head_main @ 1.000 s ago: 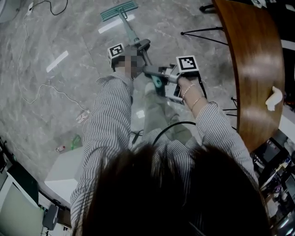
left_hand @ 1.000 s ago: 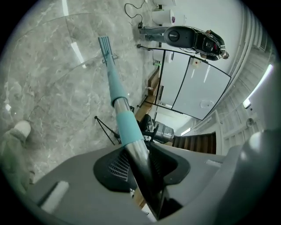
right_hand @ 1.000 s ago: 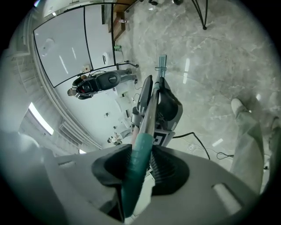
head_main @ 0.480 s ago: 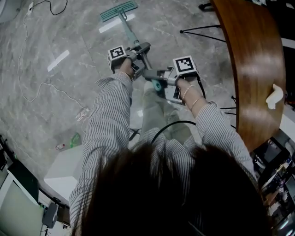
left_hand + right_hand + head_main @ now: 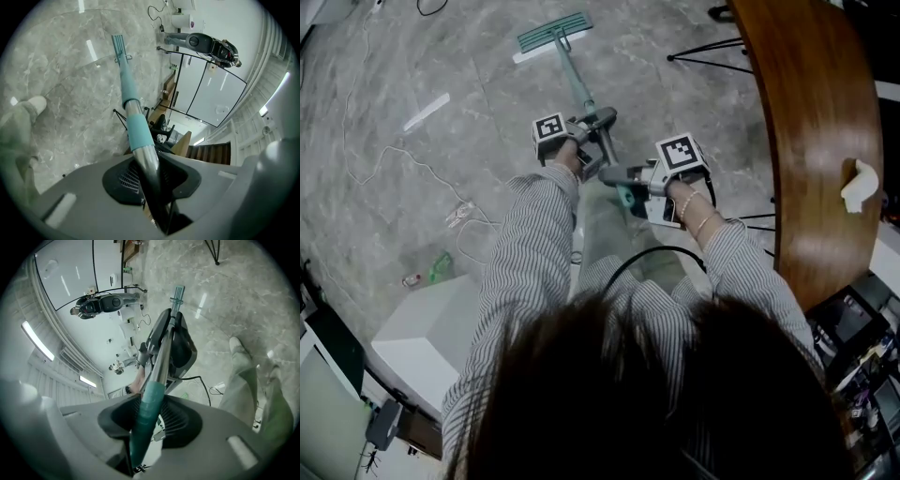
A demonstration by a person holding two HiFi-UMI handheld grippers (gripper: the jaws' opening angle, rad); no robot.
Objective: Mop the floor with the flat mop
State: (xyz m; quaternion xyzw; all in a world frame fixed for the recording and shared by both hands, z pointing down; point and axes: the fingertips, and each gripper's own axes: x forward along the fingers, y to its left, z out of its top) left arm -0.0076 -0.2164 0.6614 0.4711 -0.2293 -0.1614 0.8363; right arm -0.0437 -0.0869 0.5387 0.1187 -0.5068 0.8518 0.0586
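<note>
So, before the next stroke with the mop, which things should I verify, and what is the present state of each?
1. Left hand-held gripper shut on the mop handle: ok.
2. Right hand-held gripper shut on the same handle: ok.
3. Mop head lying flat on the floor: ok.
4. Tripod legs apart from the mop head: ok.
5. White strip beside the mop head, stuck down or loose: cannot tell.
</note>
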